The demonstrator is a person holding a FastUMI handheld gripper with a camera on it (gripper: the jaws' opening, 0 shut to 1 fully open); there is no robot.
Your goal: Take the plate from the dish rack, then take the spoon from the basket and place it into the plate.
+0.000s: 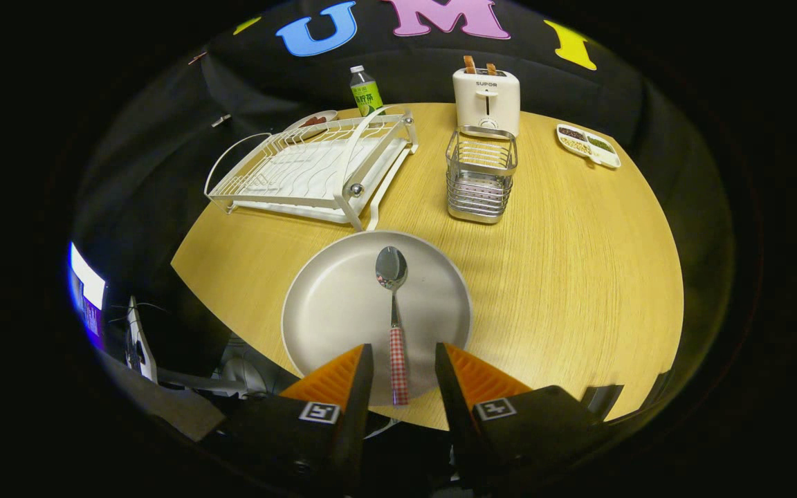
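Note:
A round grey plate point(343, 304) lies flat on the wooden table, just ahead of my fingers. A metal spoon point(394, 304) with a red-and-white checked handle rests in the plate, bowl pointing away from me. Its handle end lies in the gap between my two fingers, and neither finger touches it. My gripper point(404, 353) is open and hovers over the plate's near rim. Beyond the plate, the white wire dish rack point(308, 166) stands with nothing in it. To its right stands the metal wire basket point(480, 176), also holding nothing that I can see.
A white toaster point(486, 98) with two slices of toast stands behind the basket. A green-labelled bottle point(365, 90) stands behind the rack, beside a small dish. A divided snack tray point(588, 144) lies at the far right. The table edge curves close under my fingers.

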